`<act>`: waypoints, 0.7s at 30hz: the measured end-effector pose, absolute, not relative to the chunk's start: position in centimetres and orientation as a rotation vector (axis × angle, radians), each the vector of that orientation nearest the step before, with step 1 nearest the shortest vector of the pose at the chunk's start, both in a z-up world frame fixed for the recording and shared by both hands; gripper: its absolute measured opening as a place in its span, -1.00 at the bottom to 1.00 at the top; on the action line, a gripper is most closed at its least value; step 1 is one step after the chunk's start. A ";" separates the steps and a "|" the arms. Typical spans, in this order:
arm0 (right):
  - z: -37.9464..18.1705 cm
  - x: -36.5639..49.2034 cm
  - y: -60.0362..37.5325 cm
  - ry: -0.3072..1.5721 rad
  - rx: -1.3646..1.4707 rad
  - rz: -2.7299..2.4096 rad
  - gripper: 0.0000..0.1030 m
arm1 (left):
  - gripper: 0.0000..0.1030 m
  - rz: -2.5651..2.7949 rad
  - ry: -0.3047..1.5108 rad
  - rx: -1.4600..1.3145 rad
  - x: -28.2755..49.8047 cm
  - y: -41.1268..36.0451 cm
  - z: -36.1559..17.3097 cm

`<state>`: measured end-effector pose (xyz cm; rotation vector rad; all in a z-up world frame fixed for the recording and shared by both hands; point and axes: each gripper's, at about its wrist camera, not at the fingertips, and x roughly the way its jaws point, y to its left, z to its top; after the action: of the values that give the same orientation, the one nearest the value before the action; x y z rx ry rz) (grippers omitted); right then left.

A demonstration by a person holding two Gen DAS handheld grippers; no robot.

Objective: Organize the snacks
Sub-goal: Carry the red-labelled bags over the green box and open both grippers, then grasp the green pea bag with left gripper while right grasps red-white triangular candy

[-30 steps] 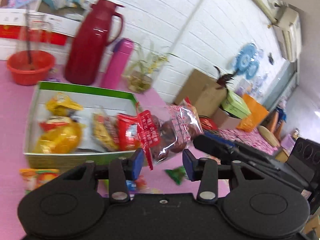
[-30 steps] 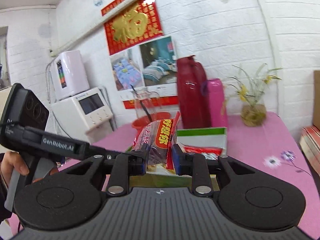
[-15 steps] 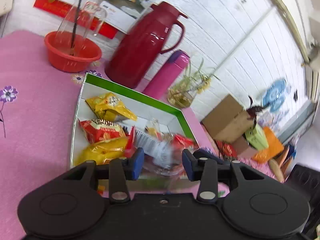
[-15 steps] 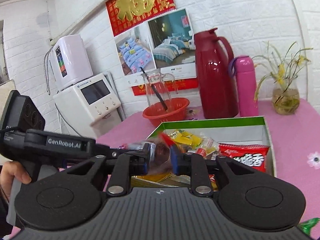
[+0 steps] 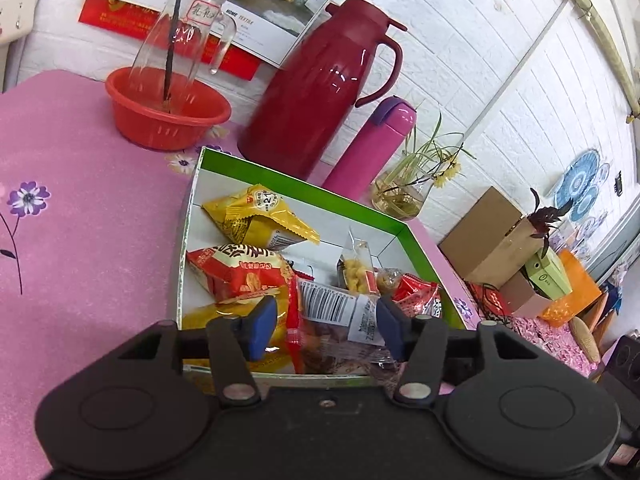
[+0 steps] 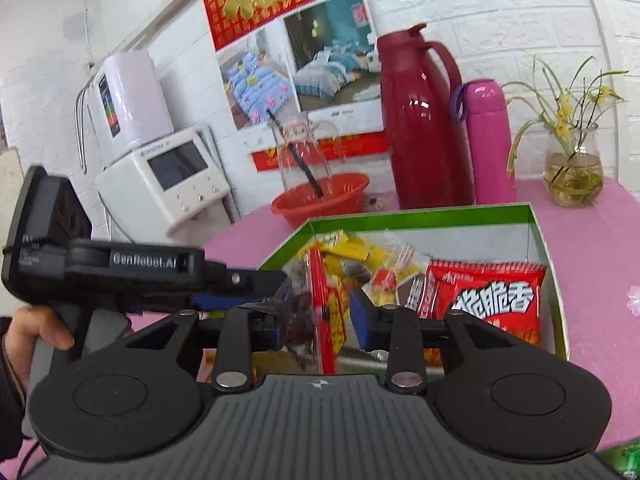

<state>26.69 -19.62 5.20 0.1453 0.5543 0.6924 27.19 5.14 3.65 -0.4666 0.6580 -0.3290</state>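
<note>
A green-rimmed white box (image 5: 280, 174) on the pink table holds several snack packs: a yellow pack (image 5: 256, 220), a red pack (image 5: 236, 270) and a big red pack (image 6: 492, 300). A clear bag of dark snacks with a red edge (image 5: 336, 328) lies in the box's near end, also shown in the right wrist view (image 6: 308, 316). My left gripper (image 5: 326, 328) is open with the bag between its fingers. My right gripper (image 6: 318, 320) is open around the same bag, just over the box (image 6: 420, 222). The left gripper also shows in the right wrist view (image 6: 280, 296).
A red thermos (image 5: 320, 92), a pink flask (image 5: 372, 148), a glass vase with a plant (image 5: 404, 192) and a red basin with a glass jug (image 5: 164, 116) stand behind the box. A green pack (image 6: 624, 456) lies on the table at the near right. Cardboard boxes (image 5: 492, 236) sit beyond the table.
The right gripper carried the clear bag down into the box and opened. The left gripper moved over the box's near end and widened around the bag.
</note>
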 end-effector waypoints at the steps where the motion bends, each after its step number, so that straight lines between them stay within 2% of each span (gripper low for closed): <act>1: 4.9 26.8 -19.4 0.549 0.131 0.691 0.19 | -0.53 -0.319 0.654 -0.460 27.3 5.0 3.6; 3: 5.0 27.2 -19.1 0.542 0.125 0.658 0.18 | -0.53 -0.298 0.653 -0.456 27.6 4.8 3.6; 5: 5.2 28.0 -18.9 0.544 0.129 0.609 0.02 | -0.54 -0.280 0.662 -0.449 28.2 4.7 3.3; 9: 4.1 29.7 -18.4 0.565 0.060 0.519 -0.12 | -0.52 -0.251 0.658 -0.398 28.9 3.9 2.6; 12: 2.2 30.5 -18.1 0.626 0.016 0.477 -0.18 | -0.38 -0.227 0.633 -0.299 29.1 2.7 2.3; 15: 2.1 30.4 -19.6 0.623 0.095 0.481 -0.16 | -0.08 -0.243 0.634 -0.322 28.7 2.9 2.4; 16: 2.5 30.2 -20.2 0.615 0.130 0.490 -0.11 | 0.21 -0.251 0.633 -0.339 28.5 3.1 2.5; 17: 3.1 29.8 -20.9 0.600 0.163 0.503 -0.11 | 0.69 -0.253 0.629 -0.363 28.1 3.4 2.9; 18: 3.8 29.4 -21.5 0.582 0.182 0.515 -0.06 | 0.89 -0.253 0.621 -0.384 27.6 3.6 3.2; 19: 4.5 28.8 -22.0 0.564 0.189 0.522 0.06 | 1.00 -0.256 0.606 -0.403 26.9 3.7 3.7; 21: 5.8 27.4 -22.9 0.519 0.186 0.526 0.36 | 1.00 -0.266 0.581 -0.416 25.6 3.7 4.7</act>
<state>27.43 -22.91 5.82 0.1864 0.5189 0.5257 25.61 3.69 4.70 -0.4157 0.5807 -0.2659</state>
